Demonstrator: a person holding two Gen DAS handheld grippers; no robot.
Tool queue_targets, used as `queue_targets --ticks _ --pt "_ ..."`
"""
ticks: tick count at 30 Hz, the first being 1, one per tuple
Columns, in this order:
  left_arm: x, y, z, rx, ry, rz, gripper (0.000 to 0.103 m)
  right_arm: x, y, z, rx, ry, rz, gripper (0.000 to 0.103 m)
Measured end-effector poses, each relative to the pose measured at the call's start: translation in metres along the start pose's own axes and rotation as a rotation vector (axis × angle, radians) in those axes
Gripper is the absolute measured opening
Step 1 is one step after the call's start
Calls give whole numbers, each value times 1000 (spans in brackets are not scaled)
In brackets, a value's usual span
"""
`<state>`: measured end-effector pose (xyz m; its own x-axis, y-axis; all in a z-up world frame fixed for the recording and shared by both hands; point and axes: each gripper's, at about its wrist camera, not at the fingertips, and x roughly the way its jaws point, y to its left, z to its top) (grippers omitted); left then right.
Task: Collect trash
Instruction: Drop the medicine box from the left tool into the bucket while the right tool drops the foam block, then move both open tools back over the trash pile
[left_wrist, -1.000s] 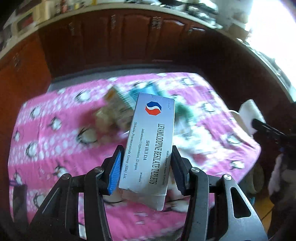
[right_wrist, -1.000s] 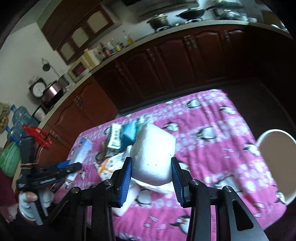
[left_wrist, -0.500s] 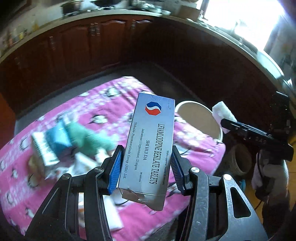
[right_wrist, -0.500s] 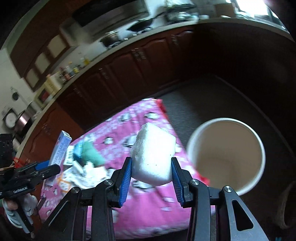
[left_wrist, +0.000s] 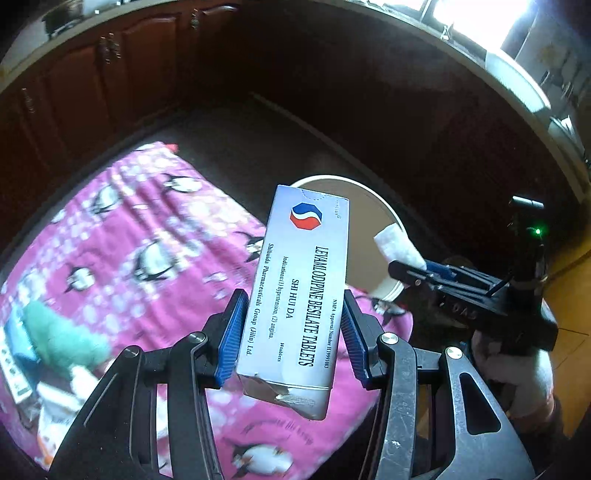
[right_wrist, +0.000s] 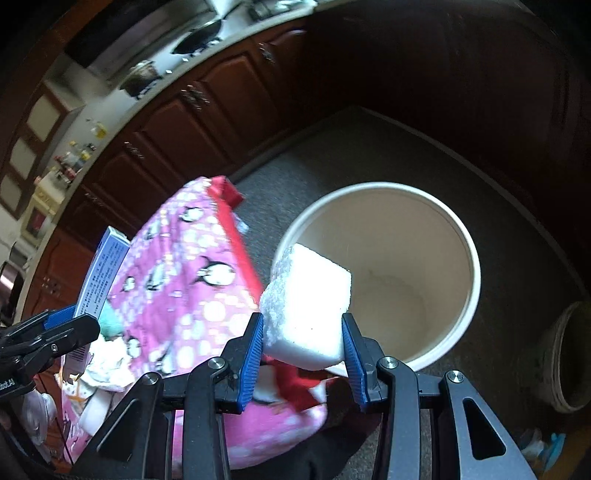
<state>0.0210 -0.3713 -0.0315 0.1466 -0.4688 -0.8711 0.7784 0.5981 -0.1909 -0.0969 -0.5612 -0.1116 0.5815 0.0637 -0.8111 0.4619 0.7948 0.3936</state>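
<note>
My left gripper (left_wrist: 291, 341) is clamped on a silver tablet box (left_wrist: 299, 291), its blue pads pressed against both long sides. I hold the box upright and tilted, above the corner of the table with the pink penguin cloth (left_wrist: 155, 236) nearest the white bucket (left_wrist: 369, 206). My right gripper (right_wrist: 303, 345) is squeezed on a white foam block (right_wrist: 308, 299), which I hold over the near rim of that bucket (right_wrist: 469, 236), beside the table's red-trimmed edge. The bucket stands on the dark floor (right_wrist: 332, 155), just off the table's corner. More trash, a green wad (left_wrist: 62, 339) and white wrappers (right_wrist: 107, 369), lies at the cloth's far side.
</note>
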Motion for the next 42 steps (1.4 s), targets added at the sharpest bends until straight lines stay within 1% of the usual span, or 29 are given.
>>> queue_targets --ticks 5,11,13,16,23,24,26,27,28,31,34,38,42 --pt "36 -15 17 -2 38 -48 48 20 -18 2 30 46 -31 40" --pt "66 -26 29 -19 65 -96 48 39 -30 -3 59 86 -76 40" --pt "74 -27 30 -25 66 -95 48 40 -33 -6 76 85 -92 50" --pt "83 -26 30 -37 72 -96 49 38 -36 -8 83 80 -112 51" --pt "94 -19 30 -64 99 -120 57 31 -37 -10 111 80 -110 51" --pt "92 -17 29 -67 99 -120 58 29 -37 -10 113 78 -111 52" --pt "87 -9 24 -72 99 -120 60 25 -38 -11 118 75 -119 56" --pt "83 -6 22 -75 95 -115 61 23 -37 -11 119 71 -123 61" --pt "81 -1 20 -75 96 -111 64 18 -38 -12 117 64 -124 63" --pt "64 8 15 -70 74 -87 64 11 -28 -11 99 45 -112 63" --pt "44 21 7 -86 62 -25 64 0 -11 -8 66 19 -103 64" --pt "6 34 -7 -72 -10 43 64 -18 16 -3 13 -25 -76 65" --pt "-28 44 -22 -61 -67 102 64 -35 53 -1 -60 -66 -35 69"
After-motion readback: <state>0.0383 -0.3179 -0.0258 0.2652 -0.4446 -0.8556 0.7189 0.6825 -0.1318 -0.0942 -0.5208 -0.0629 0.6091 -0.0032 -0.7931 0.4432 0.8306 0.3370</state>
